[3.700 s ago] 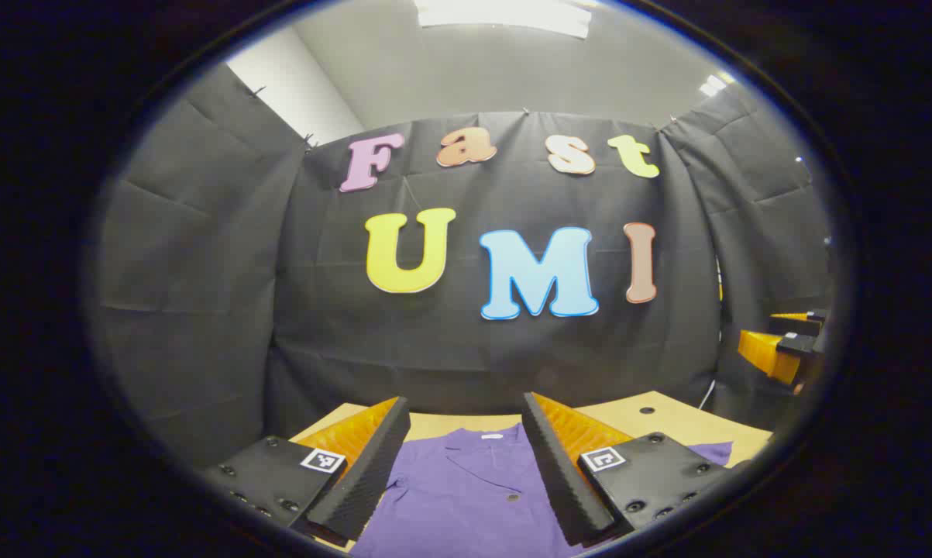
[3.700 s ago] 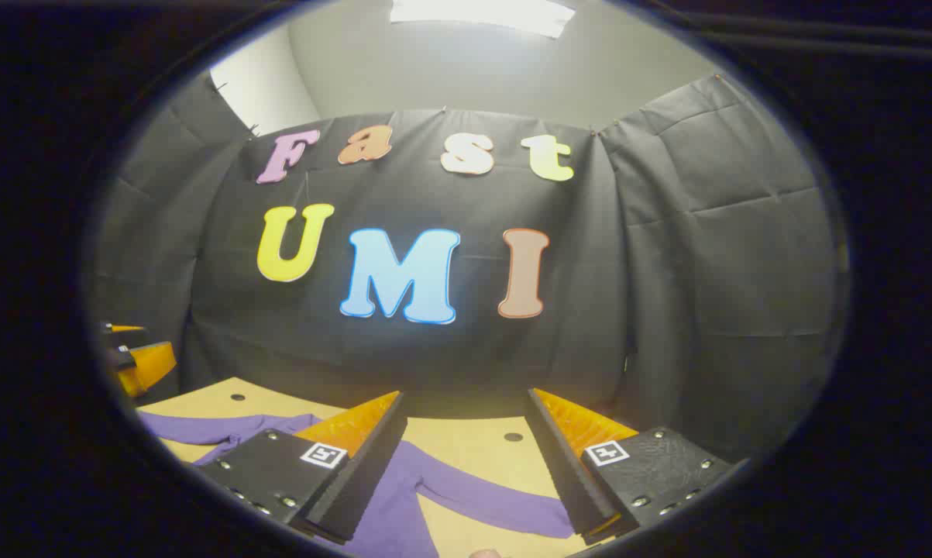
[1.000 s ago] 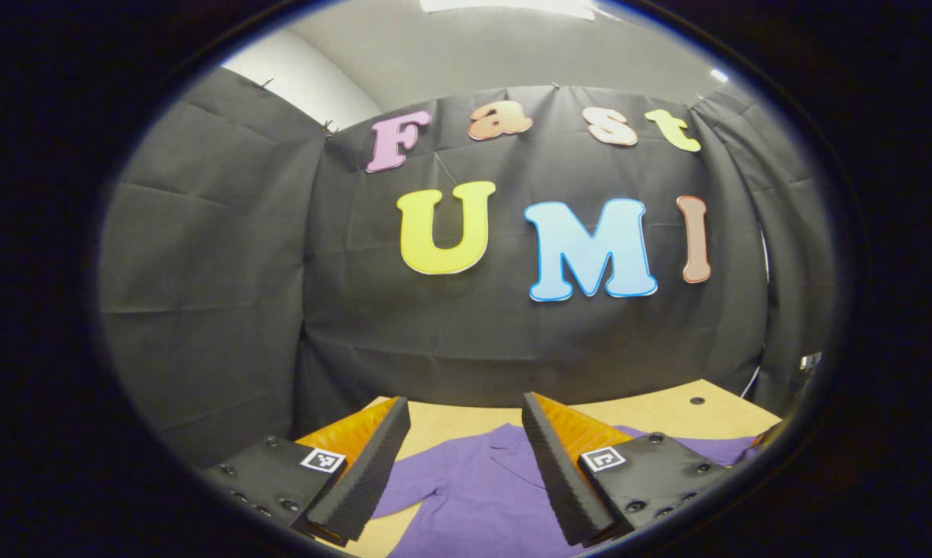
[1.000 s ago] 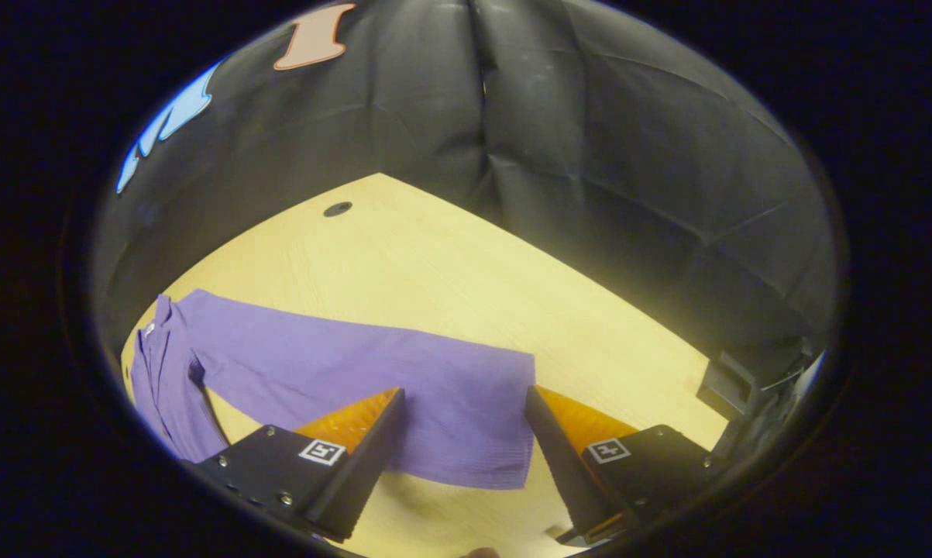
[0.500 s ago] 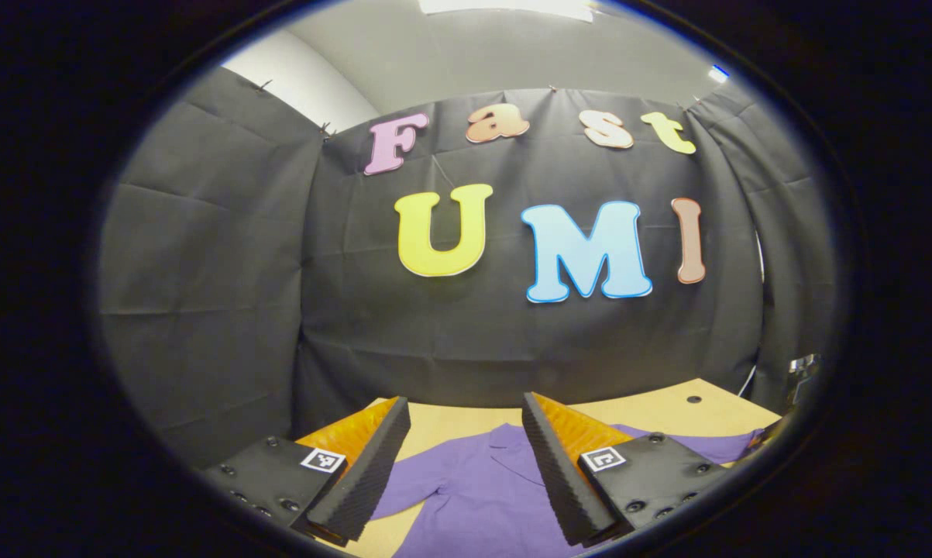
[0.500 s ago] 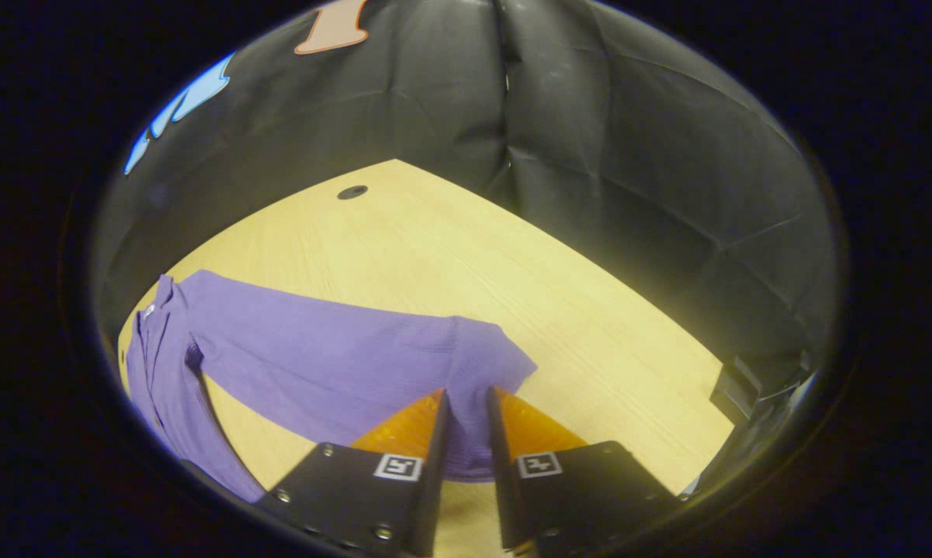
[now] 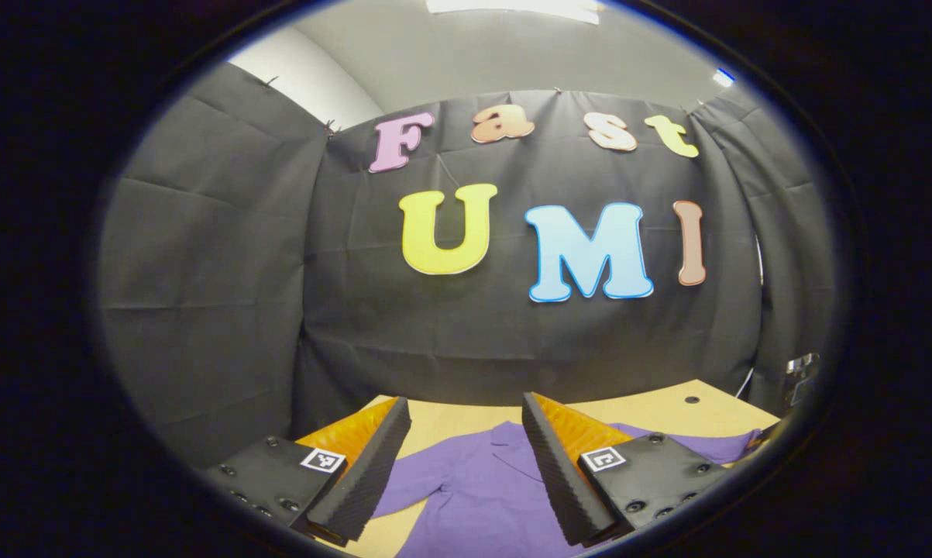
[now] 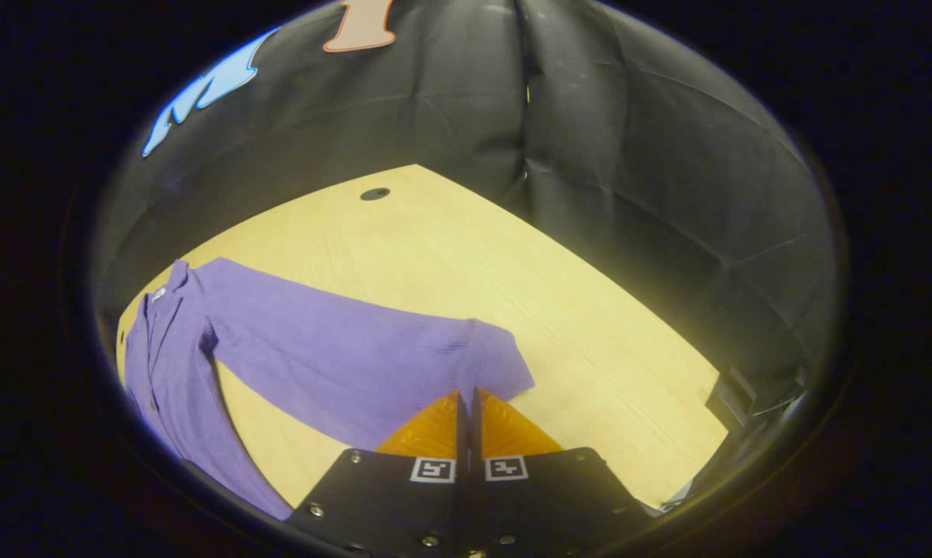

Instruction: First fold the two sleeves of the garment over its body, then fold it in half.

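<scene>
R gripper (image 8: 466,399) fingers pinched together on cuff of purple shirt's sleeve (image 8: 342,356), flat on wooden table (image 8: 512,271). L gripper (image 7: 466,415) wide open, holding nothing, above shirt (image 7: 481,488) collar.

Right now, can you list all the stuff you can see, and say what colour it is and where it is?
Garment: one, purple, lying flat on the table; its body, with collar and buttons, sits at the left in the right gripper view.
Sleeve: one, purple, stretched out from the body across the table, its cuff end bunched at the right tongs.
Table: one, light wood, under the garment, with a small dark hole near its far edge.
Booth wall: black cloth, behind and beside the table.
Left tongs: open, held above the garment's collar end.
Right tongs: shut on the sleeve near its cuff end.
</scene>
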`<state>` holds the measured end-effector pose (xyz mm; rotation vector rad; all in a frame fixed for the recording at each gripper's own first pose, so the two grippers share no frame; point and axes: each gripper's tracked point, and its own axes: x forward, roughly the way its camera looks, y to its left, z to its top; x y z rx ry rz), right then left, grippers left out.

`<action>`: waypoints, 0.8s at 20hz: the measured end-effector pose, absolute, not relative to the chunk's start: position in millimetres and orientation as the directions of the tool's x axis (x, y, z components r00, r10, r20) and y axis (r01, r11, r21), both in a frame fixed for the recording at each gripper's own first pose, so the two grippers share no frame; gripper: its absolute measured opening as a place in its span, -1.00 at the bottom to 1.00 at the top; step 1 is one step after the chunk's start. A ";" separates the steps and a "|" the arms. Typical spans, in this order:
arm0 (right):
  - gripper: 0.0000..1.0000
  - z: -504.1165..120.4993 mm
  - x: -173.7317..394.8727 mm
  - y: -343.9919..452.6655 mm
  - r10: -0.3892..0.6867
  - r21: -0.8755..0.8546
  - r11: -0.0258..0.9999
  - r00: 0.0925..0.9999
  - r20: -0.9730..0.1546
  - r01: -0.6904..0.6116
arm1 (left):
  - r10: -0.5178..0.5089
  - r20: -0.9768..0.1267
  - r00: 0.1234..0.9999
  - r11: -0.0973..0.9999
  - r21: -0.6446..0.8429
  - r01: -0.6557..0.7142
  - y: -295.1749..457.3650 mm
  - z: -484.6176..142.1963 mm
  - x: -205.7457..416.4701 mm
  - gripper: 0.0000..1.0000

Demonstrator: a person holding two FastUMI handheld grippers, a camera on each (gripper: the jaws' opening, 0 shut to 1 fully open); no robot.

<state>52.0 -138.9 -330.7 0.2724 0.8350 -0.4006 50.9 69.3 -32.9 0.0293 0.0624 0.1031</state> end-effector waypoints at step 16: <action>-1.00 -145.0 149.1 -23.4 -0.125 0.210 0.942 0.857 -0.500 0.260 | 0.099 -0.044 0.994 0.995 -0.008 -0.099 135.0 -46.2 53.1 0.84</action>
